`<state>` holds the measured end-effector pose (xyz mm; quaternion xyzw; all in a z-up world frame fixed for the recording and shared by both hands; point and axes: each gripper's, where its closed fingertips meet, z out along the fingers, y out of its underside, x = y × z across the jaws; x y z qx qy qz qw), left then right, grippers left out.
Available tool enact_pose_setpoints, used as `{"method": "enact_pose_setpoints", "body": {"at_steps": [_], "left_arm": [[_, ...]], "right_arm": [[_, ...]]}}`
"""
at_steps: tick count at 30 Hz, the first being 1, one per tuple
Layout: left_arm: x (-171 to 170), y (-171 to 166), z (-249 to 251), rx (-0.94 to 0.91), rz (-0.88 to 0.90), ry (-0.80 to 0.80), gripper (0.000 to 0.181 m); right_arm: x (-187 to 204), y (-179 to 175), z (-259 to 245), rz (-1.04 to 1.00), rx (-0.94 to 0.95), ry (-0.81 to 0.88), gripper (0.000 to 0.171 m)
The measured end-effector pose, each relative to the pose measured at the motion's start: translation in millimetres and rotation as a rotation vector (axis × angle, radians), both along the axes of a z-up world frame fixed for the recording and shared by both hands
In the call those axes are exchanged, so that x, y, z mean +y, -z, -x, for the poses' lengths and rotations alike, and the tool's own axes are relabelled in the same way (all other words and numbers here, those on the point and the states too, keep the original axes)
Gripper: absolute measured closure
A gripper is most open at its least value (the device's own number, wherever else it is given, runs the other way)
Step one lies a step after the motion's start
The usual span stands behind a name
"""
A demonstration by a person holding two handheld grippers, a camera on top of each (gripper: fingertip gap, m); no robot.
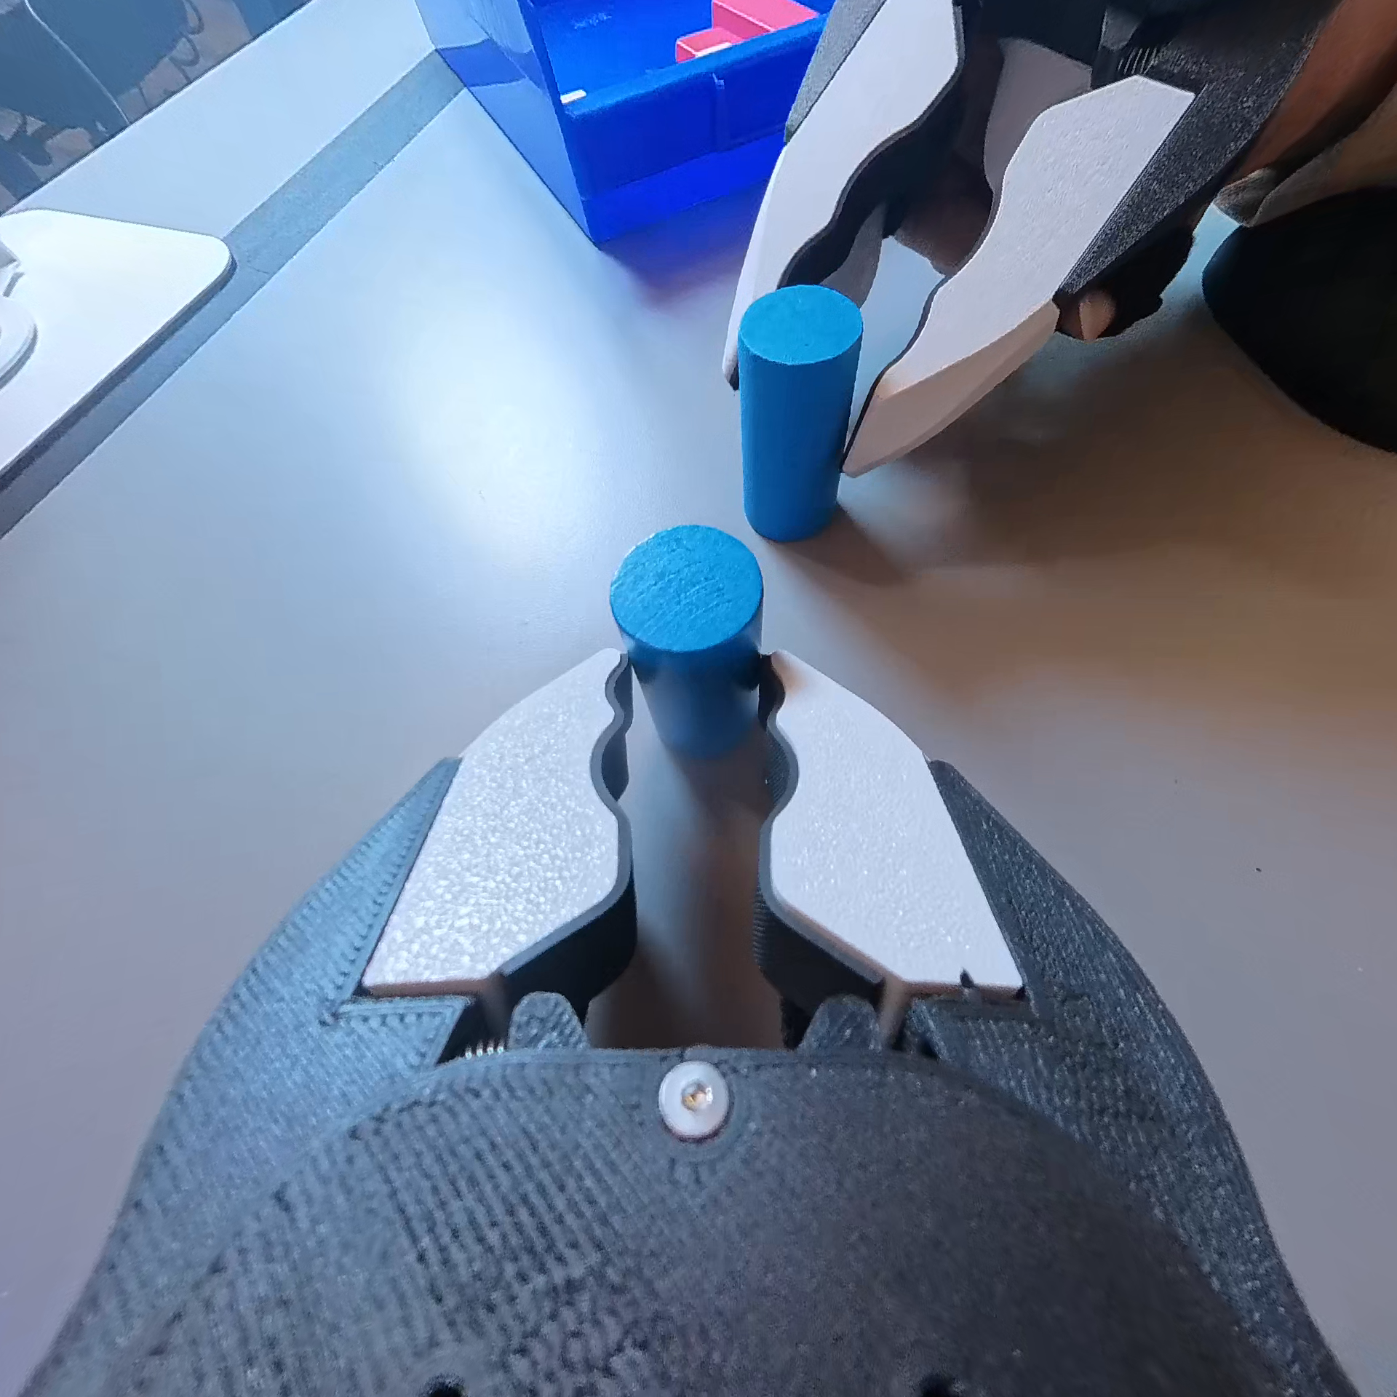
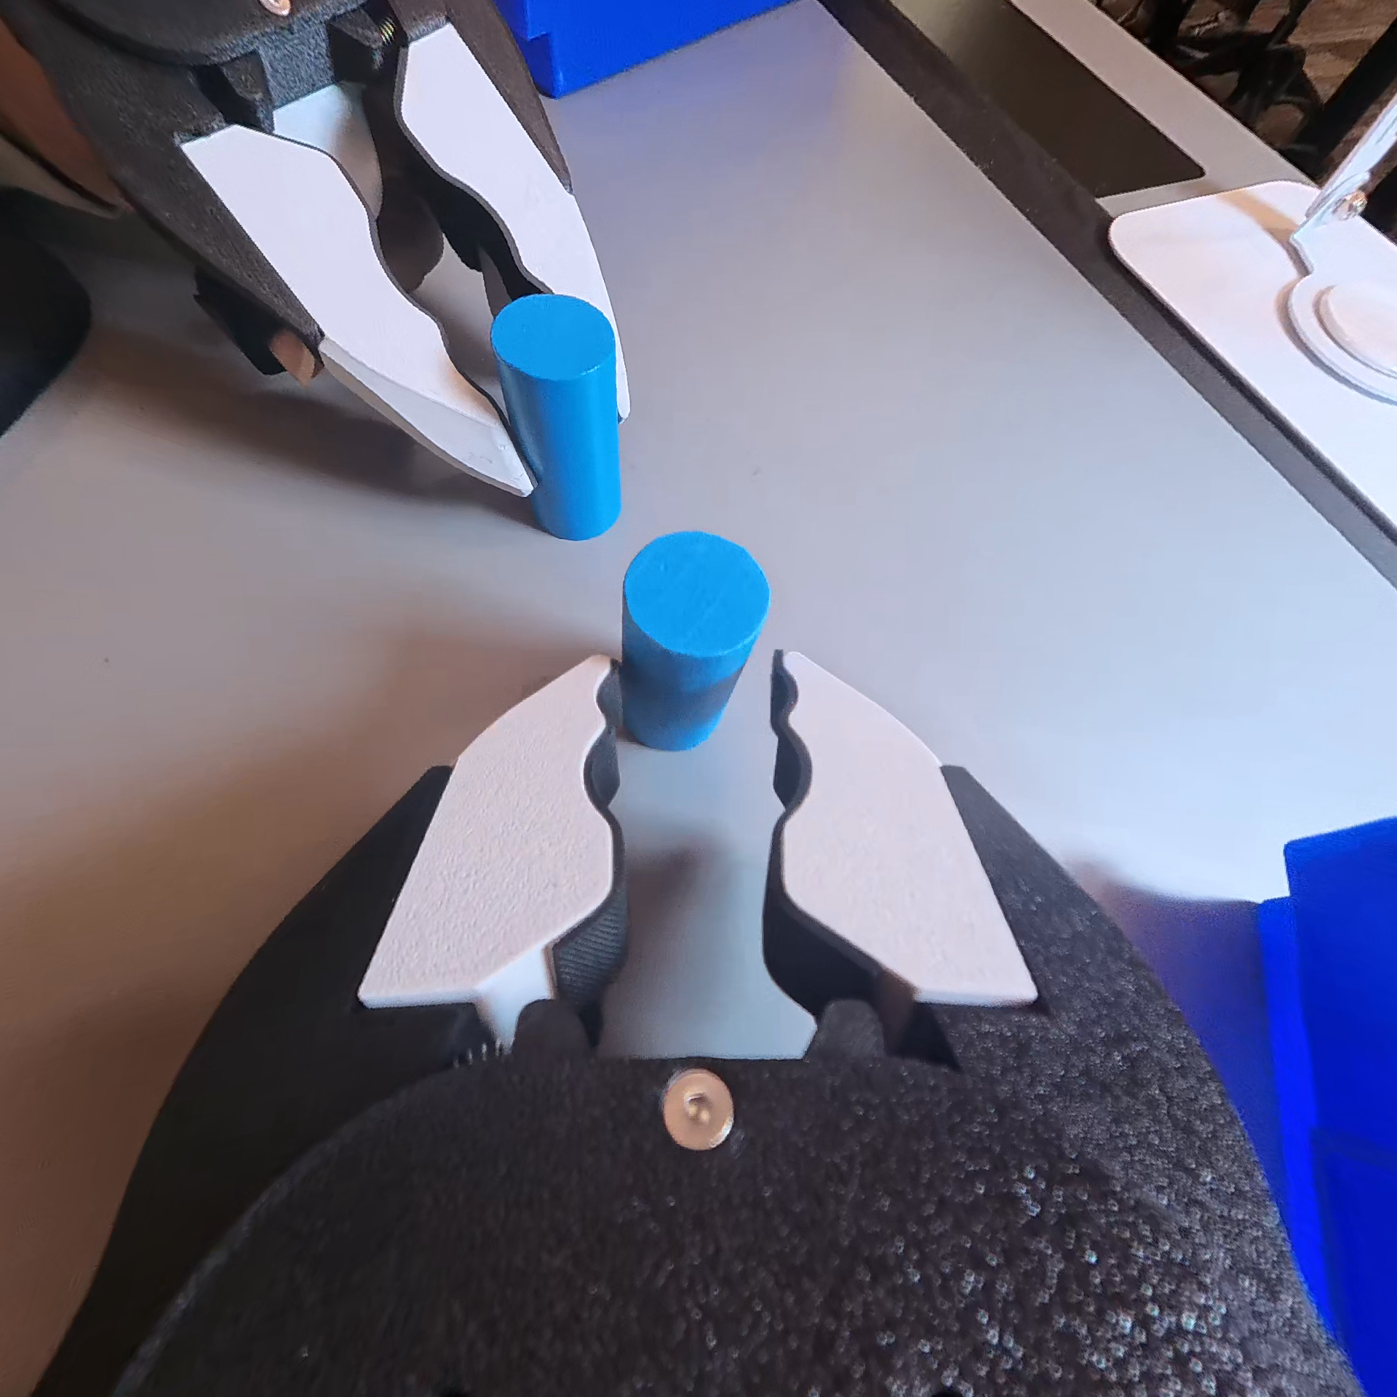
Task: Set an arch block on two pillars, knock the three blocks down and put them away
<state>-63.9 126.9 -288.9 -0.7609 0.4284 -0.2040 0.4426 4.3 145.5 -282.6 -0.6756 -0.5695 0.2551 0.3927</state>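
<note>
**Both pillars standing, arch not yet in sight**

The left hand-held gripper (image 1: 695, 665) is closed around a blue-painted wooden cylinder (image 1: 686, 642), both white fingertips pressed against its sides, and the cylinder stands upright on the grey bench (image 1: 378, 529). The right hand-held gripper (image 2: 692, 665) sits about the second blue-painted wooden cylinder (image 2: 692, 642) with its fingers parted: the left fingertip touches the block while a gap shows on the other side, so it looks loosened rather than gripping (the left wrist view shows the same loose fit from farther off). This cylinder also stands upright, just beside the first, with a narrow strip of bench between them.

Beyond them sits a blue plastic storage bin (image 1: 650, 151) with pink rectangular blocks (image 1: 756, 30) inside. A white flat stand base (image 2: 1240, 287) lies at the bench edge.

As I judge it, the two pillars are placed or being trued up. Still left: fetching the arch block (not visible in either view), setting it across the tops, knocking all three down, and returning them to the bin.
</note>
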Motion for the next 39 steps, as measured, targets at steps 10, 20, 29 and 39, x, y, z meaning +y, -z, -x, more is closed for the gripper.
{"method": "enact_pose_setpoints", "body": {"at_steps": [10,20,29,39], "left_arm": [[4.5,1.5,-2.9,0.007,0.007,-0.008,0.149],[7.3,3.8,-5.2,0.024,0.012,-0.009,0.149],[8.1,3.8,-5.8,0.026,0.007,-0.011,0.149],[7.9,4.7,-6.3,0.035,0.004,-0.007,0.148]], "right_arm": [[1.0,2.7,1.5,0.008,0.005,-0.007,0.14],[0.5,4.9,5.0,0.003,0.003,-0.012,0.14],[-0.2,6.9,6.2,0.007,0.0,-0.017,0.139],[-0.6,8.3,6.3,0.011,-0.003,-0.016,0.138]]}}
